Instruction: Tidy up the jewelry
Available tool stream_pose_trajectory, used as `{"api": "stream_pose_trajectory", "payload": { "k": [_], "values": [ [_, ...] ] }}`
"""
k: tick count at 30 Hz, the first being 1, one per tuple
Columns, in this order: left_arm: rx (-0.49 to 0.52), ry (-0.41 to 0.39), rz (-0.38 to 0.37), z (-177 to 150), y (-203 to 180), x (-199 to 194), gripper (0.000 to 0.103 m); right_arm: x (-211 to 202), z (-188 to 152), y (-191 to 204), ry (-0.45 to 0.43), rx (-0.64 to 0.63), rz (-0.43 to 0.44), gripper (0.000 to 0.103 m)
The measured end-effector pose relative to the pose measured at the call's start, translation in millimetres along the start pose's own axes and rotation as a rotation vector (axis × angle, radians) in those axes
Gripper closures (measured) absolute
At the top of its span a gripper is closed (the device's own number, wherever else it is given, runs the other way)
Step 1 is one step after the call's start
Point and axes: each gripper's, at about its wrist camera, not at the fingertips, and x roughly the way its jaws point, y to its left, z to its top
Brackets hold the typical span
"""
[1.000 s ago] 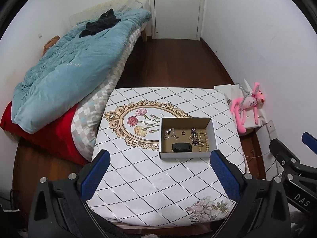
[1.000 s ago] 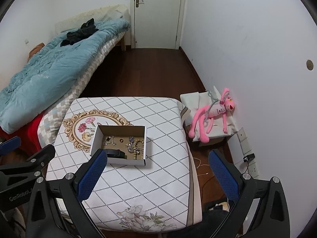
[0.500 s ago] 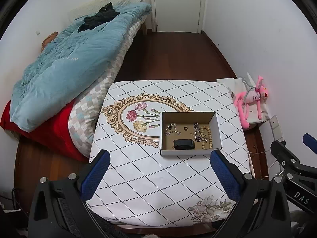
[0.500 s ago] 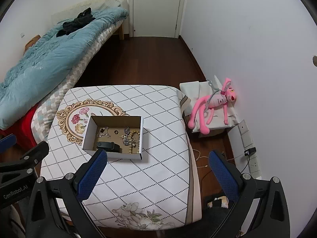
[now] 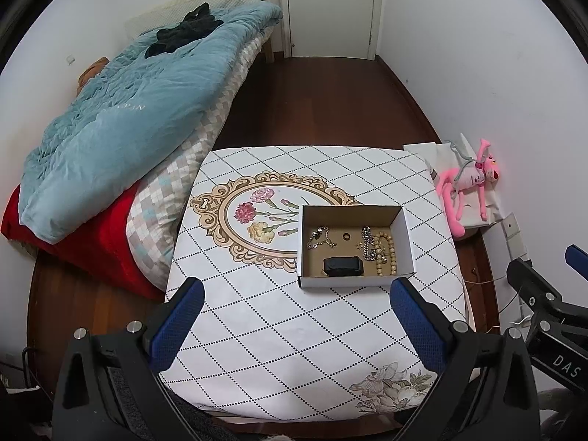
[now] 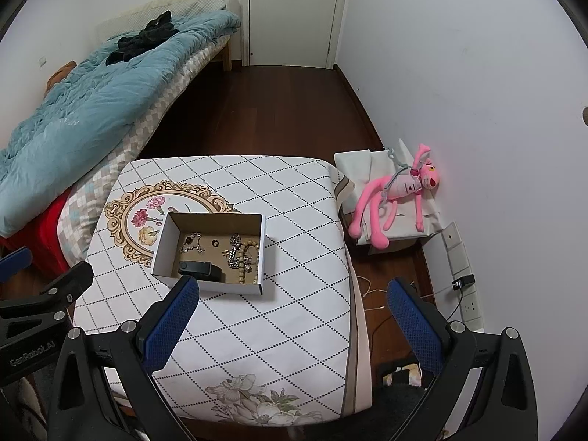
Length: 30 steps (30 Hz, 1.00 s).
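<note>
Two hand-held grippers in play, both spread wide with nothing between the blue pads: left hand-held gripper and right hand-held gripper, both hovering above the near part of the desk.

One open cardboard box on the desk, just ahead of the left hand-held gripper and a bit toward its right finger; ahead and to the left of the right hand-held gripper, close to its left pad. Inside, roughly five pieces, all loose on the box floor:
- one beaded bracelet, tan beads, far right side
- one silver chain touching the beads, kinda tangled together
- one small dark ring in the middle toward the back
- one thin chain with a dark stone on the left
- one black case-looking thing against the front wall, can't tell exactly what

Nothing between either hand-held gripper and the box, just bare flower-print tablecloth.

Around it: one bed off to the left with a blue duvet and a black piece of clothing on top, one pink plush toy lying on a low white stand to the right, one closed door straight ahead at the far end. Also one wall socket with a cable down low on the right.
</note>
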Motion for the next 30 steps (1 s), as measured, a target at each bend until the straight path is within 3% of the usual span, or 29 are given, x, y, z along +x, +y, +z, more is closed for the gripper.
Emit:
{"api": "stream_pose_trajectory", "payload": {
  "k": [30],
  "values": [
    [-0.007,-0.012,0.002,3.1,-4.0,-3.3,0.0,-2.0,-1.7,-0.4,-0.006,0.009,0.01,0.0]
  ]
}}
